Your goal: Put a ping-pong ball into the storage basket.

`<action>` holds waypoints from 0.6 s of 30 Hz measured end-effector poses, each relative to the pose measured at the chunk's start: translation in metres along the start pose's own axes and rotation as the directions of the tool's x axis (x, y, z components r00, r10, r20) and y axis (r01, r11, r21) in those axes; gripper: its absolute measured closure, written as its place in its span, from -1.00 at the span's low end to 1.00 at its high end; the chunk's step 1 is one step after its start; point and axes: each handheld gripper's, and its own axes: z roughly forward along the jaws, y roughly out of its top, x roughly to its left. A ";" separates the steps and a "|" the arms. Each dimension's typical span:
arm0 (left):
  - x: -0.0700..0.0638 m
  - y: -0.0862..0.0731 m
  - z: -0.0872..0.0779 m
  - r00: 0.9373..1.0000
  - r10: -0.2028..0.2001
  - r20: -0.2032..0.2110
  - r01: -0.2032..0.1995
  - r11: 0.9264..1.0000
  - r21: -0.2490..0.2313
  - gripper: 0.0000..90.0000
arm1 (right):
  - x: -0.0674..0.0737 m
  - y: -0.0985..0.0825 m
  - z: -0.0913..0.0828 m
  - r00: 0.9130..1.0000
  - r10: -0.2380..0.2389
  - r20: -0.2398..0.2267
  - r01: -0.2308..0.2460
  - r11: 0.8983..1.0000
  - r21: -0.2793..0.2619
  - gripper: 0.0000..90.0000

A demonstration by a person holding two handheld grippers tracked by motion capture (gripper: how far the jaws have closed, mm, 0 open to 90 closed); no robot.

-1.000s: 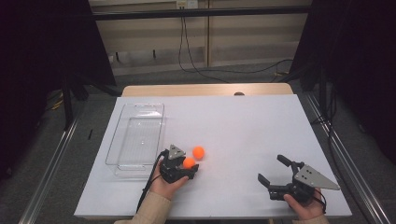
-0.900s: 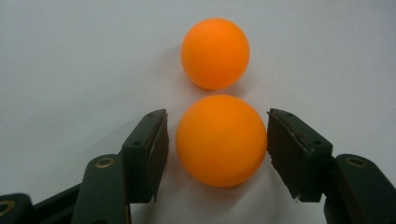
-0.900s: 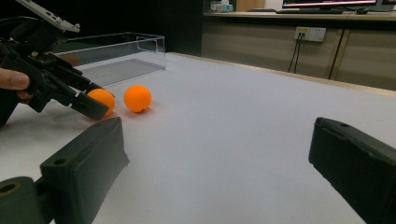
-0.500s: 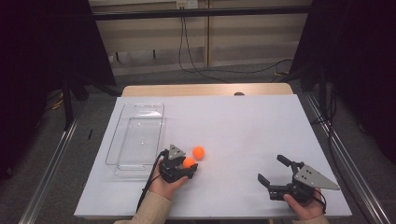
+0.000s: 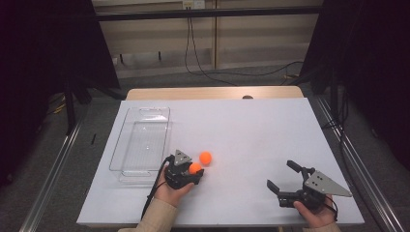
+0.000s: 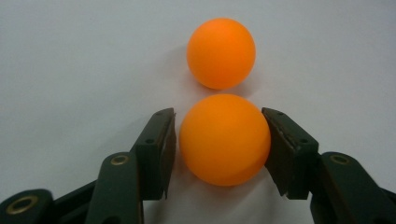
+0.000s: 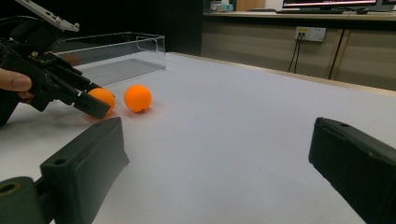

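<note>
Two orange balls (image 6: 225, 139) (image 6: 221, 52), seemingly apart

Matt orange balls (image 6: 224, 139); clear plastic tray (image 5: 140, 145); matt white table (image 5: 251, 130).

The bench (image 5: 270, 130) has a white top with a wooden edge strip (image 5: 212, 93) along its far side. Grey floor (image 5: 203, 77) lies beyond. The back wall is beige panelling (image 5: 261, 34) with a socket (image 5: 192, 4); black cables (image 5: 203, 63) hang from it. Dark curtains (image 5: 43, 72) flank both sides.
</note>
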 end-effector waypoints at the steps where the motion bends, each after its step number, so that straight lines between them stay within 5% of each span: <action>1: 0.000 0.000 0.000 1.000 -0.001 0.001 0.001 1.000 0.000 0.07 | 0.000 0.000 0.000 1.000 0.000 0.001 0.000 1.000 0.000 -0.93; 18: 0.003 0.000 -0.002 0.999 -0.036 0.023 0.036 0.999 0.002 0.13 | -0.001 0.000 -0.001 1.000 0.004 0.005 -0.004 1.000 -0.002 -0.93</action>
